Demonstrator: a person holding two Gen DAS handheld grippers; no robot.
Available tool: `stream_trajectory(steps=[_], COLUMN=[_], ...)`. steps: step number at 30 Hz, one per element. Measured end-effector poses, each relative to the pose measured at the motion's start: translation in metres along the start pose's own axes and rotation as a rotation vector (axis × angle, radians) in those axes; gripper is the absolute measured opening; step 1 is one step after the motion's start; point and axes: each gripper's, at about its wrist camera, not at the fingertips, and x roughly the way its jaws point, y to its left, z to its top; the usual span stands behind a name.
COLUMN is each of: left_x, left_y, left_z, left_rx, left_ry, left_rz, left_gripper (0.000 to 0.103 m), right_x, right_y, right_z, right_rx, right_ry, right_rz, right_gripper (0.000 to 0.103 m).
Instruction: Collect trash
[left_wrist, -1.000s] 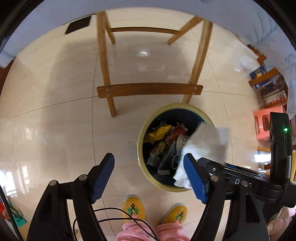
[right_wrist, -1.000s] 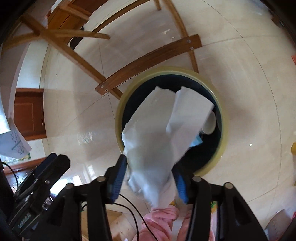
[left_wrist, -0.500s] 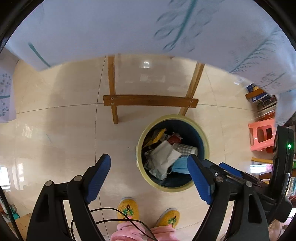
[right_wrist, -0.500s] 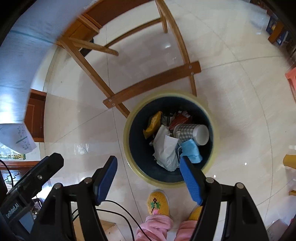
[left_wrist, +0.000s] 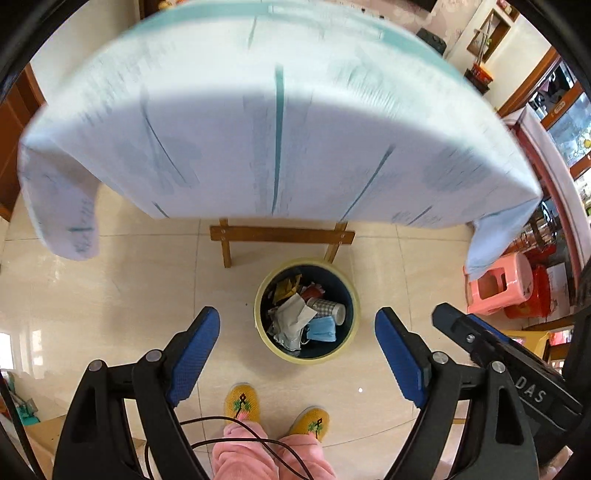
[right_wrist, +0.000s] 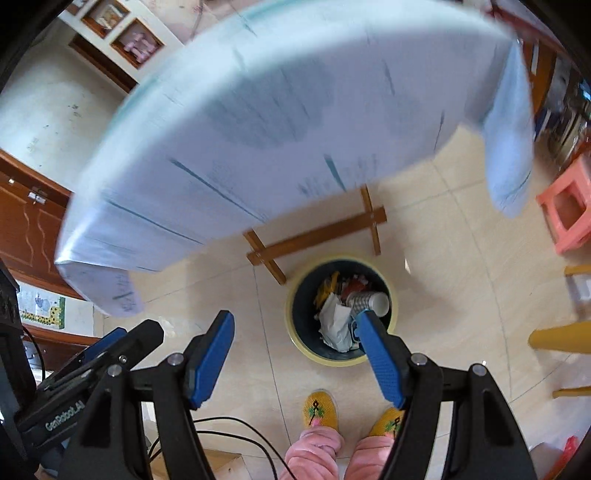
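Note:
A round trash bin (left_wrist: 266, 339) with a yellow rim stands on the tiled floor below a table. It holds a crumpled white tissue (left_wrist: 293, 319), a blue face mask (left_wrist: 322, 329), a checked paper cup (left_wrist: 328, 308) and wrappers. It also shows in the right wrist view (right_wrist: 306, 350), with the tissue (right_wrist: 334, 325) inside. My left gripper (left_wrist: 297, 338) is open and empty, high above the bin. My right gripper (right_wrist: 295, 332) is open and empty, also high above it.
A table under a pale blue cloth (left_wrist: 277, 118) fills the upper half of both views, with its wooden leg brace (left_wrist: 282, 234) just behind the bin. A pink plastic stool (left_wrist: 496, 282) stands at the right. The person's yellow slippers (left_wrist: 242, 402) are near the bin.
My right gripper opened and the white tissue fell into the bin. Both grippers have since risen well above the bin, bringing the table's cloth into view.

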Motion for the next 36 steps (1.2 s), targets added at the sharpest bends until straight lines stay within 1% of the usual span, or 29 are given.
stream_trajectory(steps=[4,8,11,14,18,21,26,30,36], left_x=[-0.051,-0.107,-0.151,-0.188,-0.231,-0.256,-0.282,-0.299,-0.316], left_y=[-0.008,-0.017,-0.024,-0.031,-0.038,-0.043,-0.053,-0.063,-0.068], left_z=[0.011,0.019,0.024,0.029,0.032,0.03,0.028,0.028,0.031], left_rx=[-0.01,-0.014,-0.018,-0.029,-0.027,-0.028,-0.025,0.008,0.023], left_ry=[-0.007,-0.049,-0.075,-0.092,-0.131,-0.173,-0.215,-0.262,-0.314], left_rz=[0.024,0.024,0.049,0.059,0.087,0.108,0.126,0.146,0.159], left_gripper=[0.085,0.085,0.085,0.085,0.085,0.085,0.085,0.085,0.085], right_x=[-0.05,-0.102,-0.136,-0.174,-0.208,-0.232,-0.258,-0.27,-0.281], right_y=[0.02,0.04,0.053,0.065,0.077,0.084,0.093,0.098,0.107], right_z=[0.011,0.019,0.024,0.029,0.033,0.034,0.034,0.034,0.035], right_rx=[-0.048,-0.094,-0.124,-0.159,-0.188,-0.211,-0.236,-0.249,-0.263], right_ry=[-0.028,-0.065,-0.097,-0.125,-0.164,-0.191,-0.235,-0.267,-0.306], right_rz=[0.002,0.008,0.012,0.021,0.028,0.026,0.031,0.027,0.019], right_gripper=[0.071,0.071,0.071,0.071,0.071,0.071,0.071,0.071,0.071])
